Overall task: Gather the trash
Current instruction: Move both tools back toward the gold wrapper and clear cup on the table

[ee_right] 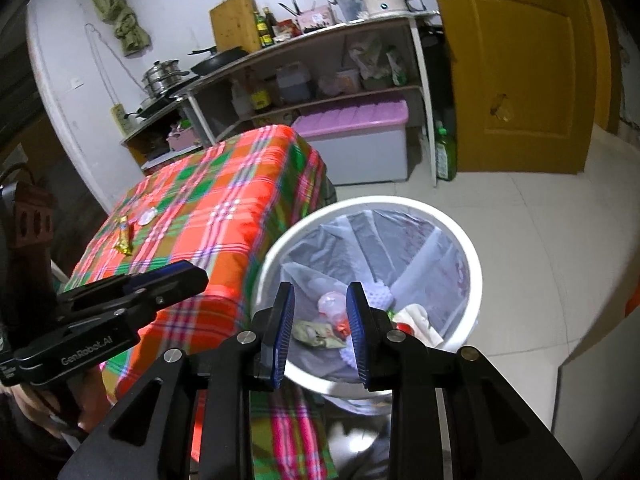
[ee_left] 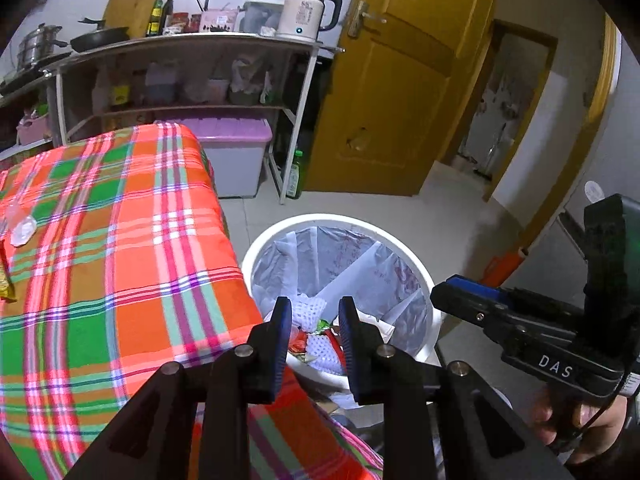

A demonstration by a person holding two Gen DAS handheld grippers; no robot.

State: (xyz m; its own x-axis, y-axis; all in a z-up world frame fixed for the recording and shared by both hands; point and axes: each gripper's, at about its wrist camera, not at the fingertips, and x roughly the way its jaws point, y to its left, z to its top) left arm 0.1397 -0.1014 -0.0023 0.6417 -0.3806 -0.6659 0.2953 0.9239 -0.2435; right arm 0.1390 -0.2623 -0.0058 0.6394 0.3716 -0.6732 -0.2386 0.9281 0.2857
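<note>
A white trash bin [ee_left: 428,280] with a clear liner stands on the floor beside the table; it also shows in the right wrist view [ee_right: 476,264]. It holds wrappers, foam netting and paper. My left gripper [ee_left: 314,312] is open and empty above the bin's near edge. My right gripper [ee_right: 320,300] is open and empty above the bin. On the plaid tablecloth [ee_left: 120,240] lie a yellow snack wrapper [ee_right: 123,237] and a clear plastic lid [ee_right: 146,216]; in the left wrist view the lid [ee_left: 22,230] and wrapper [ee_left: 6,280] sit at the far left.
A shelf unit [ee_left: 180,48] with kettle, pans and bottles stands behind the table. A purple-lidded storage box [ee_left: 236,152] sits under it. A yellow door [ee_left: 400,80] is to the right. A green bottle [ee_right: 445,156] stands on the tiled floor.
</note>
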